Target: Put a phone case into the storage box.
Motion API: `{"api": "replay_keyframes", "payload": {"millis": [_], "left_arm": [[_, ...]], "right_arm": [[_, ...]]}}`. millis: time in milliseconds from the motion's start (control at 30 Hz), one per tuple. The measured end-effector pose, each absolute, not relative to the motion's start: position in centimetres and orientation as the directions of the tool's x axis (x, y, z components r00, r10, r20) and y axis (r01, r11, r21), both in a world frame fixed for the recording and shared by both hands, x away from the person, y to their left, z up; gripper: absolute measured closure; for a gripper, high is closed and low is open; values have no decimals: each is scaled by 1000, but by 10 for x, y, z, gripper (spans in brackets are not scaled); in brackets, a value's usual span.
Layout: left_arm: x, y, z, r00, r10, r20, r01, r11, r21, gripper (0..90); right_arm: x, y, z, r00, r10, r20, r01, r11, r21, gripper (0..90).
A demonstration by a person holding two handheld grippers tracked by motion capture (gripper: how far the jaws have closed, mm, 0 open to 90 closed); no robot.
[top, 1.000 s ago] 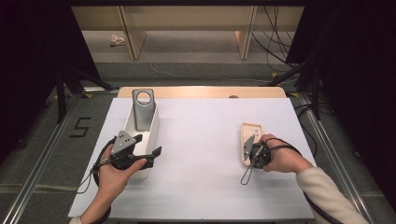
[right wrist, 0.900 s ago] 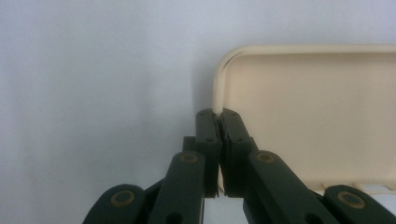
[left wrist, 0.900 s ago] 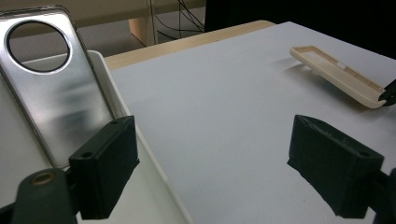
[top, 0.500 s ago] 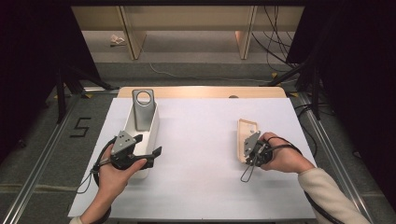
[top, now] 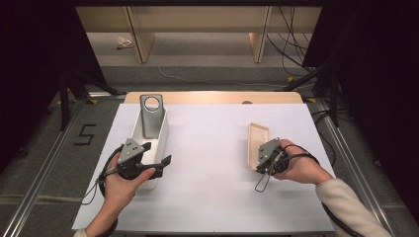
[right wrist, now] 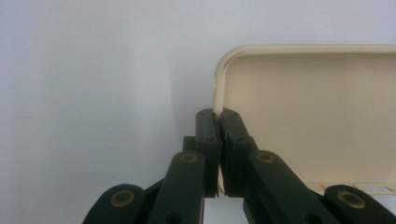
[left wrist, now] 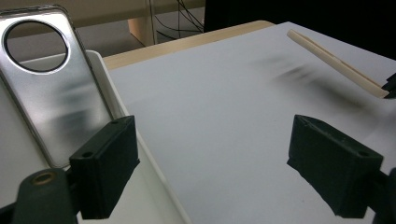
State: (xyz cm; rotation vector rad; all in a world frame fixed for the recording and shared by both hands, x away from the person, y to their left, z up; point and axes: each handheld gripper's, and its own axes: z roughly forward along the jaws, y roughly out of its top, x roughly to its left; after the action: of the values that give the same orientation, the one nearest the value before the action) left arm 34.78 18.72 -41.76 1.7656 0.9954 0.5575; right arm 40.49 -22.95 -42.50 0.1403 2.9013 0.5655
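I'm in a lab: black curtains (top: 29, 74) around my tongs, cables (top: 291, 44) ahead, a taped floor number (top: 85, 134) left.

The left gripper (top: 157, 157) sits level in the left hand (top: 121, 183), fingers (left wrist: 105, 170) spread wide. The right gripper's (top: 260, 159) fingers (right wrist: 208, 135) are pinched together.

The high view looks forward and down over the white table (top: 212, 163). The left gripper view rides low, facing across it toward the thin cream plastic lid (left wrist: 336, 63). The right gripper view sits close against that lid (right wrist: 308, 107), just beyond its jaws.
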Motion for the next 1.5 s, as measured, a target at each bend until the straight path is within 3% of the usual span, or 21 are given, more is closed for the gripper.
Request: {"api": "replay_keyframes", "payload": {"millis": [567, 1500], "left_arm": [[348, 187, -417, 557, 827, -75, 371, -167, 914, 156], [349, 184, -416, 563, 823, -70, 367, -173, 914, 155]], "right_arm": [[400, -228, -425, -974, 139, -179, 43, 888, 459, 880], [390, -214, -423, -977, 90, -194, -16, 873, 488, 880]]}}
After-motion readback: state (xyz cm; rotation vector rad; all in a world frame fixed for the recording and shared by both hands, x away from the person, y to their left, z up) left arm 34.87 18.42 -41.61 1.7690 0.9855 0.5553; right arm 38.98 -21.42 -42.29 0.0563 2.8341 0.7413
